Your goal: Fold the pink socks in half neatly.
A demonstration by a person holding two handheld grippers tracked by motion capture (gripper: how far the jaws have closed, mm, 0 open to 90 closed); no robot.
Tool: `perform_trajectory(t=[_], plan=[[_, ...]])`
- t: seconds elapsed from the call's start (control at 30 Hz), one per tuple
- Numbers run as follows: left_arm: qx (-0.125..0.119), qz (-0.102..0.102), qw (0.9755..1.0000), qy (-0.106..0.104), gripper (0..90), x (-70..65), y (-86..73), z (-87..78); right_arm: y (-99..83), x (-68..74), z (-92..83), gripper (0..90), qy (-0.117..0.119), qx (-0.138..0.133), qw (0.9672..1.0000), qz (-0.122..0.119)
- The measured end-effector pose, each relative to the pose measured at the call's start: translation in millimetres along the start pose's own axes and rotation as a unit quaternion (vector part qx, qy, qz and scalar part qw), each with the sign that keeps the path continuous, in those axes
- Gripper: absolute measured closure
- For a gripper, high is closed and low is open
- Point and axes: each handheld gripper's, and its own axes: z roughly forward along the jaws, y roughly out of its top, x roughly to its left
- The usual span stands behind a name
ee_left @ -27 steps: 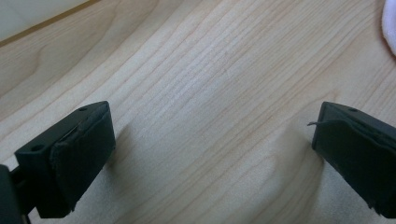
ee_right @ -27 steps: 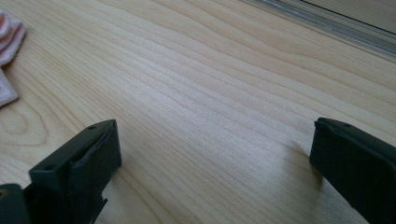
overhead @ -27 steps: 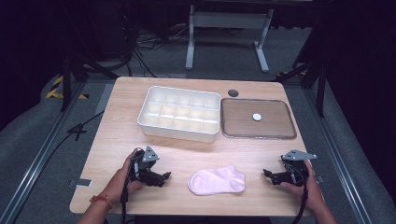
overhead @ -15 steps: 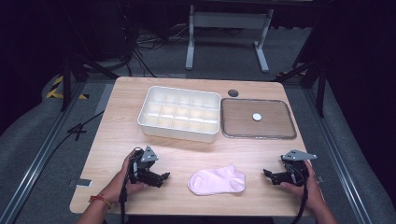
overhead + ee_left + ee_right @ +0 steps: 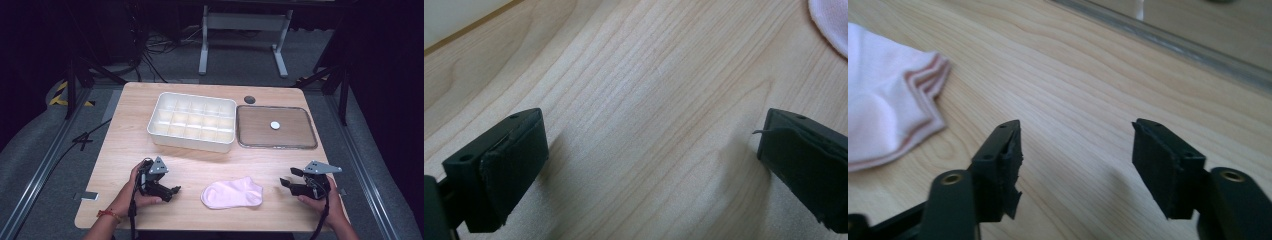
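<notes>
On the wooden table (image 5: 130, 130), near your edge, a pink sock (image 5: 232, 193) lay flat between your two hands, touching neither tool. Your left gripper (image 5: 171, 190) rested just left of the sock with its jaws wide apart and nothing in them, and your right gripper (image 5: 290, 177) sat on the other side, a bit farther off, also spread wide and empty. Farther back stood a white tray with little boxes (image 5: 192, 121) and, just beside it, a flat clear lid (image 5: 276, 127).
</notes>
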Motion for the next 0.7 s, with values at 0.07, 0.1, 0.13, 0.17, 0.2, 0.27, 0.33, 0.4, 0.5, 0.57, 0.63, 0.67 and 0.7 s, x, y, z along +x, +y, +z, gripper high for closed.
perform_trajectory(t=[0.07, 0.1, 0.13, 0.17, 0.2, 0.27, 0.33, 0.4, 0.5, 0.57, 0.63, 0.67, 0.7], plan=[[0.0, 0.0, 1.0, 0.0, 0.1, 0.0, 0.0, 0.0, 5.3, 7.8, -2.3, 52.6, 0.025, -0.011, 0.9996, -0.01], [0.0, 0.0, 1.0, 0.0, 0.1, 0.0, 0.0, 0.0, 5.3, 7.8, -2.3, 52.6, 0.025, -0.011, 0.9996, -0.01], [0.0, 0.0, 1.0, 0.0, 0.1, 0.0, 0.1, 0.0, 8.0, 12.6, -3.1, 54.7, 0.029, -0.017, 0.9993, -0.018], [0.0, -0.001, 1.0, 0.001, 0.0, -0.2, 0.1, 0.1, 13.4, 21.5, -4.2, 61.4, 0.046, -0.027, 0.9981, -0.032], [0.001, -0.002, 1.0, 0.001, 0.0, -0.4, 0.2, 0.0, 15.0, 24.2, -4.6, 62.1, 0.05, -0.027, 0.9977, -0.037], [0.002, -0.003, 1.0, 0.002, 0.1, -1.0, 0.3, 0.2, 18.4, 30.5, -4.5, 64.6, 0.063, -0.033, 0.9965, -0.044], [0.002, 0.001, 1.0, 0.004, 0.1, -0.6, 0.6, -0.2, 21.2, 38.0, -3.4, 68.4, 0.075, -0.039, 0.9951, -0.052], [0.006, 0.001, 1.0, 0.007, 0.4, -1.0, 1.6, -0.5, 23.4, 44.9, -1.4, 73.6, 0.084, -0.038, 0.9937, -0.064], [0.012, 0.0, 0.9999, 0.008, 4.0, -4.5, 4.2, -1.5, 29.5, 61.6, 4.4, 81.5, 0.106, -0.037, 0.9894, -0.092], [0.011, 0.001, 0.9999, 0.006, 9.7, -7.2, 6.1, -2.3, 33.6, 72.2, 8.8, 83.9, 0.121, -0.036, 0.9861, -0.109], [0.009, -0.004, 0.9999, 0.003, 15.6, -9.2, 6.9, -1.9, 35.7, 78.9, 11.7, 84.9, 0.126, -0.034, 0.984, -0.121], [0.011, -0.006, 0.9999, 0.002, 15.6, -11.5, 9.0, -1.7, 37.2, 85.2, 15.1, 85.8, 0.133, -0.032, 0.9818, -0.132], [0.012, -0.008, 0.9999, -0.002, 17.9, -13.2, 10.8, -1.8, 38.1, 92.7, 20.4, 86.4, 0.141, -0.025, 0.9791, -0.144]])
